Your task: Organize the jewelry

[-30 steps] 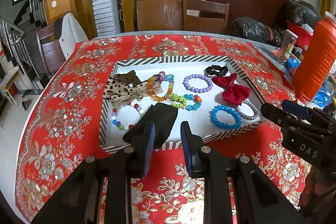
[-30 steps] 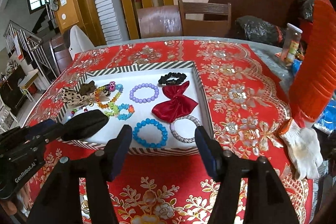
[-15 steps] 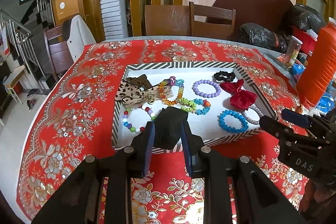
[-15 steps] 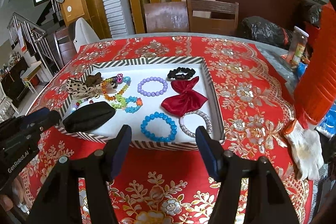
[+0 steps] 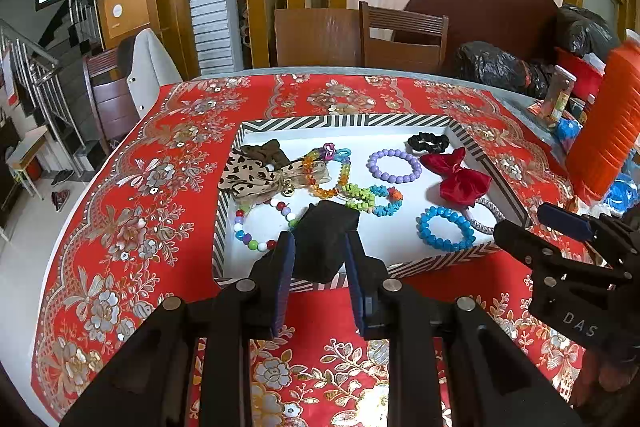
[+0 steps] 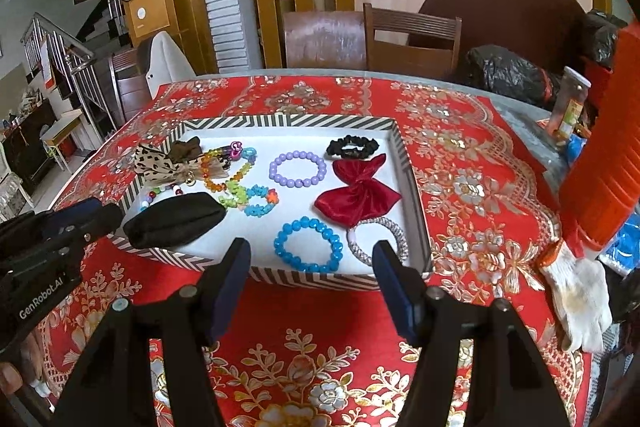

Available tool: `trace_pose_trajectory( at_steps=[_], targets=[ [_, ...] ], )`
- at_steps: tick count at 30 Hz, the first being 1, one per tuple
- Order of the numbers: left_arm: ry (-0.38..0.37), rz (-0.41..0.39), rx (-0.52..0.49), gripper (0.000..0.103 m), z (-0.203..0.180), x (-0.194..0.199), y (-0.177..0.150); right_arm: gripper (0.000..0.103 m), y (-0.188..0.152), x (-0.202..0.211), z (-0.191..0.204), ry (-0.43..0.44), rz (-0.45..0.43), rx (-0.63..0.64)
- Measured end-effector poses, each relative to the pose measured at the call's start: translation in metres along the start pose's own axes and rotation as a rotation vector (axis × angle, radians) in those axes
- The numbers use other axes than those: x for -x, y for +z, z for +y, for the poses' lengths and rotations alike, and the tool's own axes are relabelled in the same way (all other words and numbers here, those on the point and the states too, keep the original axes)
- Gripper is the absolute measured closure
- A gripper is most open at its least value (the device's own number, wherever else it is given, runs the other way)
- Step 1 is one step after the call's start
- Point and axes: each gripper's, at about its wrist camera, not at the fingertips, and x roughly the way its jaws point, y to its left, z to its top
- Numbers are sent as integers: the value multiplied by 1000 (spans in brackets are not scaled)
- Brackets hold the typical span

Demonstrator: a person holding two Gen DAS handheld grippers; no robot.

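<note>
Main risk: the black pouch (image 5: 326, 241), soft fabric by the look of it, is pinched at one end only by the left gripper (image 5: 318, 269) and hangs over the near-left rim of the striped tray (image 5: 344, 121). If lowered w/o care it could land on the multicolour bead bracelet (image 5: 262, 225) or the green/blue flower bracelet (image 5: 370, 197), both just beside its far end, and shove or tangle them. A soft item like that may also sag or slip from a light pinch. Whether it is clear of the rim or resting on it can't be told from either view.

2nd risk: the right gripper (image 6: 314, 275) sits near the tray's near edge, so a careless push fwd could bump the rim and shift everything inside. The blue bracelet (image 6: 308, 245) and silver bangle (image 6: 378, 241) lie just beyond its tips.

Left gripper: clamped on the pouch, fingers narrow, pads pressing both sides of the fabric.

Right gripper: spread wide, holding nothing, touching nothing, hovering over the red tablecloth (image 6: 460, 155).

Rest of the jewelry is in the tray: purple bracelet (image 6: 298, 169) mid-far, red bow (image 6: 356, 197) right, black scrunchie (image 6: 352, 147) far right, leopard bow (image 6: 158, 165) far left.
</note>
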Motion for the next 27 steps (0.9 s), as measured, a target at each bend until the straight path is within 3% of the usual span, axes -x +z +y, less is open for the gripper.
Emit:
trace_pose_trajectory(
  at_steps=[27],
  targets=[
    [26,3,-17,77,-6,0,-2,37,-3,-4,2,11,15,5]
  ],
)
